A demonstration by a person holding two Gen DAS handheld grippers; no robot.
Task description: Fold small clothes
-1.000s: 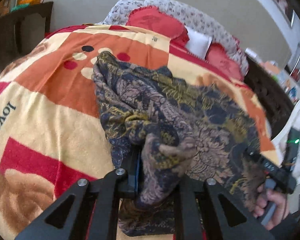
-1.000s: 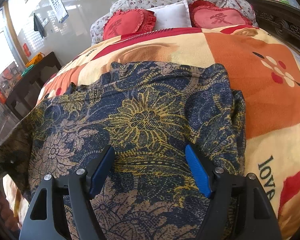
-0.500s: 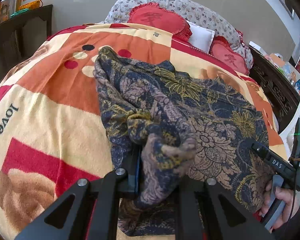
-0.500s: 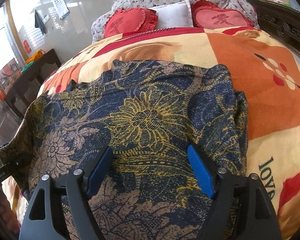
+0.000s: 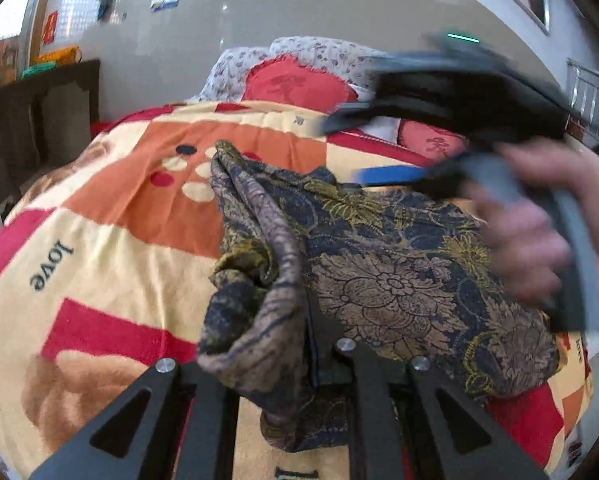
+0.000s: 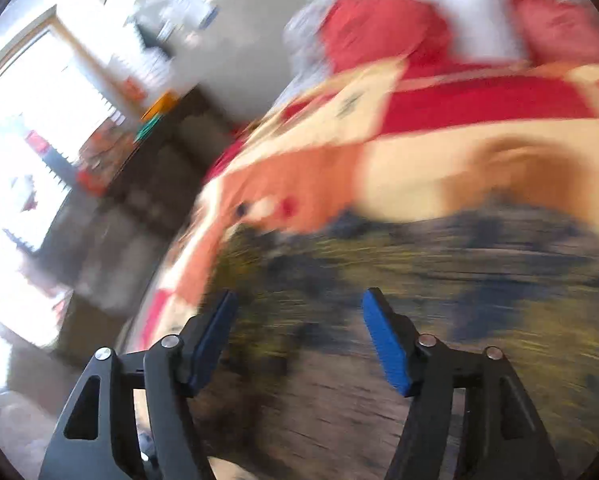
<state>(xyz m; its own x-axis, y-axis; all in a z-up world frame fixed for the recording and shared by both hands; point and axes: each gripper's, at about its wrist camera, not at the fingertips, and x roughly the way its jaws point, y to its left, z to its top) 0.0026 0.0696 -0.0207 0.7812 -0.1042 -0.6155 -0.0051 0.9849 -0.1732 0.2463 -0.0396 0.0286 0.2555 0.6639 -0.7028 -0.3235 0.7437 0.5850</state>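
The flowered cloth [image 5: 379,264] is spread long from lower left to right on the blanket [image 5: 111,240], one bunched corner is pinched tight in the left tongs [image 5: 299,344], and the right tongs [image 6: 295,336], open and empty, are seen above its far edge.

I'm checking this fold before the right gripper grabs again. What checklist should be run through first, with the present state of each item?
1. Left gripper shut on the floral garment: ok.
2. Right gripper open, nothing between its pads; its jaws have just been closing somewhat: ok.
3. Garment lying flat on the blanket: not ok, bunched at the left gripper.
4. Right wrist view sharp enough to pick a grasp point: not ok, blurred.
5. Right gripper clear of the cloth, seen above it in the left wrist view: ok.
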